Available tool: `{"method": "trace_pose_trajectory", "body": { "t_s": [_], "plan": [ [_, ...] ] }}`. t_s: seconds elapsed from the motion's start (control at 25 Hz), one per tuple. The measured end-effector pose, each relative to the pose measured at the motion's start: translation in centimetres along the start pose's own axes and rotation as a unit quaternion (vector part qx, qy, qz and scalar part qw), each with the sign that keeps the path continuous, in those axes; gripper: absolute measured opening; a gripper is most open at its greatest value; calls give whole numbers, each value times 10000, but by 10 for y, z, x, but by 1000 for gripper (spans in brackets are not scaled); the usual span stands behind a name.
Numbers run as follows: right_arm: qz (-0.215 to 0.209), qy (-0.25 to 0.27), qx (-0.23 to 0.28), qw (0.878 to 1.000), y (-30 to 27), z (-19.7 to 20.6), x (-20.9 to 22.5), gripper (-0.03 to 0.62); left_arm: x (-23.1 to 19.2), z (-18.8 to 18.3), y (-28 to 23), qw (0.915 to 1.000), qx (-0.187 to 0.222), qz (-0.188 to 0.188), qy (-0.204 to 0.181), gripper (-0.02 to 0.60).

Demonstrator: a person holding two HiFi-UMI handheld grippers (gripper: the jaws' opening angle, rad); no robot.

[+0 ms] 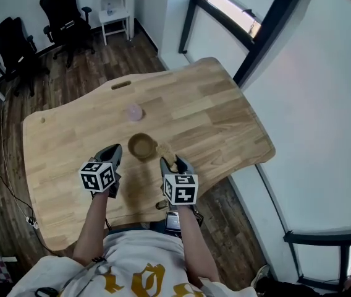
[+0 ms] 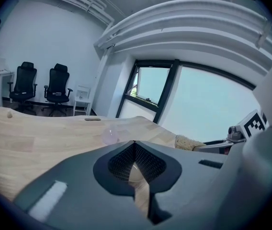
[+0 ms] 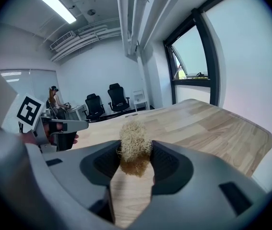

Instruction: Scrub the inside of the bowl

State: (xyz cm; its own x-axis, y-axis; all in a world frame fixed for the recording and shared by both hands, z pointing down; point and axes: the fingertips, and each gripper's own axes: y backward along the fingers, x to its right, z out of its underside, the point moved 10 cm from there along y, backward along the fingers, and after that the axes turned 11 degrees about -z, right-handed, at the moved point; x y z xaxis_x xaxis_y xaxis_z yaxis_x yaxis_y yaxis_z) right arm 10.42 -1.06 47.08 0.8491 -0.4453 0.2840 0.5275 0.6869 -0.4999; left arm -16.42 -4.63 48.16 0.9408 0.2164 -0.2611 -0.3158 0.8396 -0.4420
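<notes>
**Scrubber clamped, bowl waiting between the grippers**

A round brown bowl [image 1: 142, 146] stood upright on the pale wooden table [image 1: 225, 122], near the person's edge, just ahead of the two grippers and between them.

The right gripper [image 3: 135, 150] had its jaws pressed onto a tan, wiry ball of scrubber [image 3: 135, 137], which bulged above and below the pads. From the head view the scrubber sat just beside the bowl's right rim, outside the bowl; whether it touched the rim could not be told.

The left gripper [image 2: 135, 143] had its jaws together at the tips, with nothing gripped between them and only table showing through the gap behind. It hovered just left of the bowl.

A small pale pink translucent object [image 1: 134, 111] lay on the table farther out, apart from the bowl.

Beyond the table's far edge, two black office chairs [image 1: 64, 14] and a small white side table [image 1: 115, 14] stood on the dark wood-plank floor [image 1: 89, 73].
</notes>
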Motion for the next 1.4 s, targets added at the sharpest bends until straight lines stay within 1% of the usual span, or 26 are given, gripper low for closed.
{"method": "trace_pose_trajectory", "body": {
  "t_s": [0.16, 0.4, 0.56, 0.64, 0.84, 0.92, 1.16, 1.32, 1.4],
  "plan": [
    [-151, 117, -83, 9998, -17, -7, 3, 172, -11, 1, -15, 9993, -274, -107, 230, 2],
    [-339, 128, -205, 9991, -44, -10, 19, 172, -14, 11, -43, 9978, -621, -186, 133, 2],
    [-401, 145, -321, 9986, -58, -11, 31, 172, -24, 14, -58, 9966, -728, -279, 270, 3],
    [-442, 97, -422, 9981, -66, -6, 34, 172, -26, 21, -64, 9953, -867, -295, 328, 6],
    [-576, 72, -607, 9965, -80, 0, 35, 172, -26, 34, -86, 9908, -1259, -214, 450, 83],
    [-642, 83, -673, 9956, -85, 0, 35, 172, -26, 37, -96, 9886, -1413, -189, 476, 97],
    [-810, 92, -833, 9932, -100, 5, 34, 172, -30, 50, -124, 9822, -1762, -87, 646, 106],
    [-954, 155, -938, 9909, -111, 6, 31, 172, -31, 60, -132, 9771, -2026, -27, 654, 106],
    [-1038, 170, -959, 9898, -115, 7, 30, 172, -31, 64, -136, 9750, -2096, 34, 743, 106]
  ]
}}
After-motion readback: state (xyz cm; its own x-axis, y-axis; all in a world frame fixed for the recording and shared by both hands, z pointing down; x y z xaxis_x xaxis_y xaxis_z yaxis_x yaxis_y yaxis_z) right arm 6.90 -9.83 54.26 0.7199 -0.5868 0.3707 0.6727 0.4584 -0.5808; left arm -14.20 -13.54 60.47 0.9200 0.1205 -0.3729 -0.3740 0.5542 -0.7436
